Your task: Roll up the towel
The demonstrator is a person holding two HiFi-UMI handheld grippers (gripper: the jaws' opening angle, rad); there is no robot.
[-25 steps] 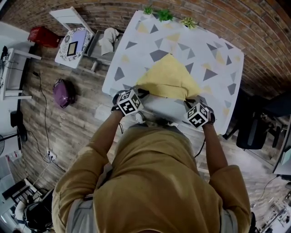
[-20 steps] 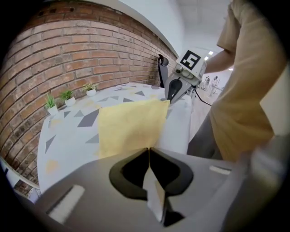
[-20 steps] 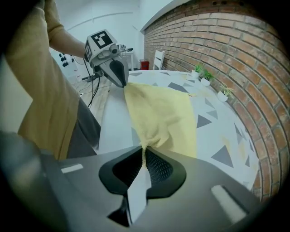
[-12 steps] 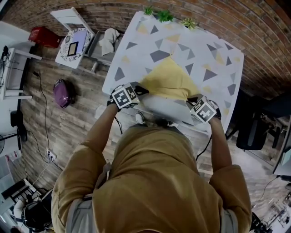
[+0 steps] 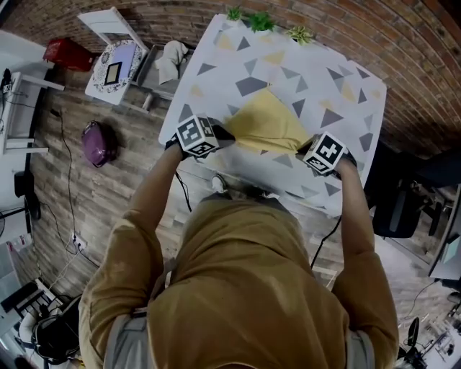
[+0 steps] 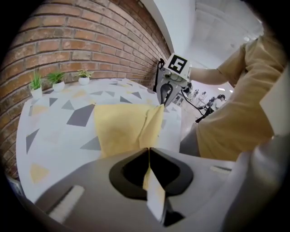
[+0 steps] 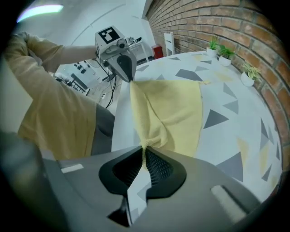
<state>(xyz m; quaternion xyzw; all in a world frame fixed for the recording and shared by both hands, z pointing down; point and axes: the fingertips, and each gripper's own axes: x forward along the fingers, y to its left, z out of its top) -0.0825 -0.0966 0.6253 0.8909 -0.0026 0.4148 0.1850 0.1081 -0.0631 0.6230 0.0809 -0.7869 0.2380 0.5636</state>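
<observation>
A yellow towel [image 5: 265, 124] lies on the white table [image 5: 338, 94] printed with grey and yellow triangles. Its near edge is lifted and stretched between my two grippers. My left gripper [image 5: 218, 135] is shut on the near left corner, with cloth pinched in its jaws [image 6: 148, 150]. My right gripper [image 5: 305, 150] is shut on the near right corner [image 7: 144, 149]. In the left gripper view the towel [image 6: 121, 126] runs across to the right gripper [image 6: 164, 94]. In the right gripper view the towel [image 7: 176, 106] sags from the left gripper [image 7: 126, 68].
Three small potted plants [image 5: 261, 21] stand along the table's far edge by the brick wall. On the floor at the left are a white stand [image 5: 115, 63], a purple bag [image 5: 96, 144] and a red box [image 5: 61, 52]. A dark chair [image 5: 403, 205] is at the right.
Both grippers have risen and moved away from the body over the table, carrying the towel's near edge with them. Bare tabletop now shows in front of the towel.
</observation>
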